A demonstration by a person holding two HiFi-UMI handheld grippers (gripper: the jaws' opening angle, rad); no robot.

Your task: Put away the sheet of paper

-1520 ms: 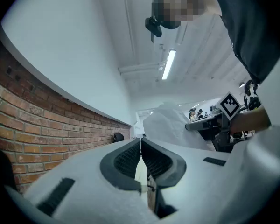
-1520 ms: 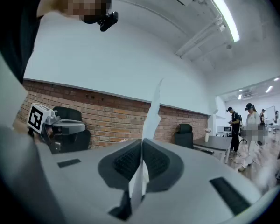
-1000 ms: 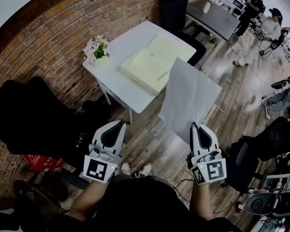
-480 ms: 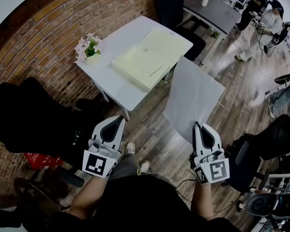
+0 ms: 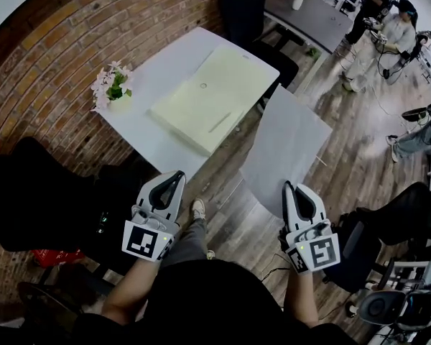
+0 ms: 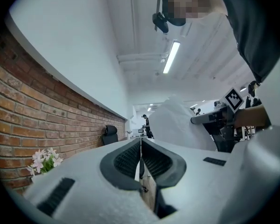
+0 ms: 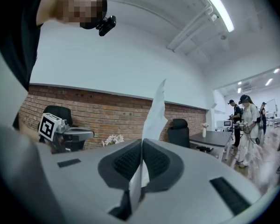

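Note:
A grey-white sheet of paper (image 5: 286, 148) hangs in the air over the wooden floor, to the right of a white table (image 5: 154, 77). My right gripper (image 5: 287, 187) is shut on the sheet's near edge; in the right gripper view the paper (image 7: 155, 113) rises edge-on from between the closed jaws. My left gripper (image 5: 178, 175) is shut with nothing in it, held level beside the right one, short of the table's near corner. A pale yellow folder (image 5: 214, 95) lies closed on the table.
A small pot of white flowers (image 5: 112, 86) stands at the table's left corner by the brick wall. Black chairs (image 5: 29, 192) stand at the left, behind the table and at the right. Two people (image 5: 388, 27) stand at the far right beyond a dark desk (image 5: 312, 13).
The table and folder have slid left and nearer in the head view as I step forward. Both grippers keep their pose, the right one still holding the sheet.

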